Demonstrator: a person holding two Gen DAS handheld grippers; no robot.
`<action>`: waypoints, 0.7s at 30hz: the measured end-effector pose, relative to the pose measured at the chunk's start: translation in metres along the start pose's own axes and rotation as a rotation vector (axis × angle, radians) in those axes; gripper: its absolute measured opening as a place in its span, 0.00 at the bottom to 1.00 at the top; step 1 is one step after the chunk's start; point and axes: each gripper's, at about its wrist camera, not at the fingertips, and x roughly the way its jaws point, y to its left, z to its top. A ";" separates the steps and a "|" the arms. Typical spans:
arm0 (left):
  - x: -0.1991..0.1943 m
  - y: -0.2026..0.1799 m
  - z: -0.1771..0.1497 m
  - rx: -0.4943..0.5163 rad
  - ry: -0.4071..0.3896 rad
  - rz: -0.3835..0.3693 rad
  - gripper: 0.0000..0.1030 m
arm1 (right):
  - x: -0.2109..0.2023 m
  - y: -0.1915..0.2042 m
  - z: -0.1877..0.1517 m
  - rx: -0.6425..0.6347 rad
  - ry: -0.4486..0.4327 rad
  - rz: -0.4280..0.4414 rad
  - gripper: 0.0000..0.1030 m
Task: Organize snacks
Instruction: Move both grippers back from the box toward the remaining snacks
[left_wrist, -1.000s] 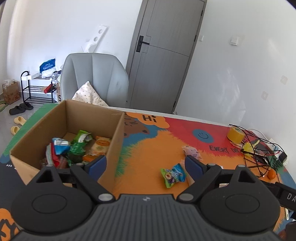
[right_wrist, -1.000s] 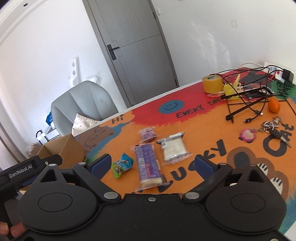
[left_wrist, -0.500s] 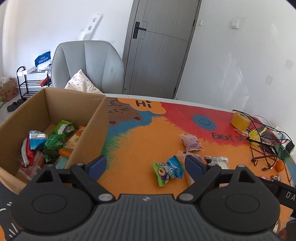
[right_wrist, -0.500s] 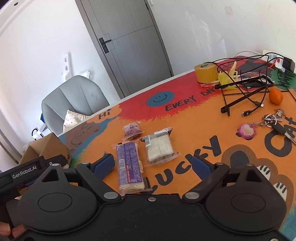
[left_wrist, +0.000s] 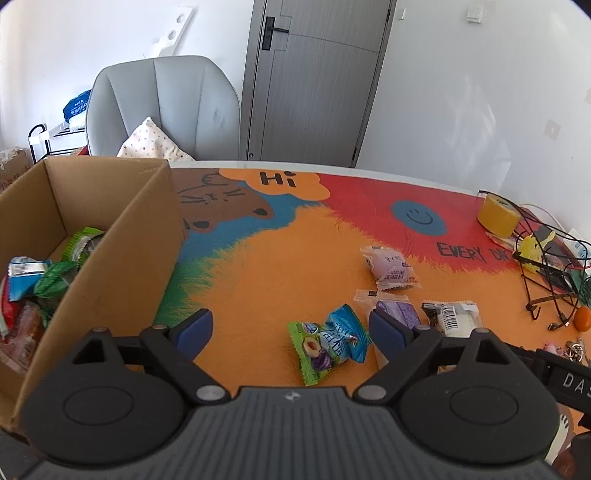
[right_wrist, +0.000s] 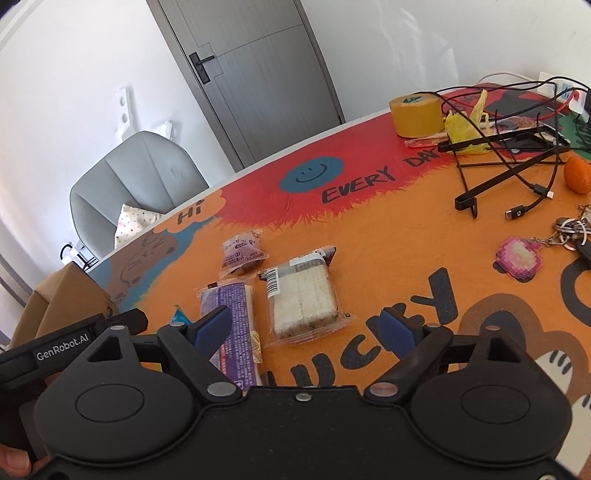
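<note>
Both grippers hang over the bench, each lined up on its own snack. The left gripper (left_wrist: 290, 328) has jaws wide apart around the green pack (left_wrist: 328, 343), right of the box (left_wrist: 110, 254). The right gripper (right_wrist: 308, 326) is closing toward the wafer pack (right_wrist: 301, 301), not touching it.

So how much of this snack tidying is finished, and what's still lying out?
Partly done: several wrappers already lie in the brown cardboard box. Nothing is in hand; the left claw is open above the green-and-blue candy packet, and the right claw, its jaws closing, hangs over the clear-wrapped white cake. Also left on the mat: the purple-wrapped bar and the small pale purple packet.
</note>
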 end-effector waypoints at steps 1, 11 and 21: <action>0.004 -0.002 0.000 0.001 0.007 0.003 0.88 | 0.003 -0.001 0.001 0.000 0.006 -0.001 0.85; 0.036 -0.014 0.002 -0.012 0.043 0.020 0.88 | 0.028 -0.006 0.008 -0.017 0.035 -0.006 0.85; 0.053 -0.020 -0.005 -0.005 0.079 0.050 0.88 | 0.045 -0.003 0.011 -0.058 0.046 -0.018 0.85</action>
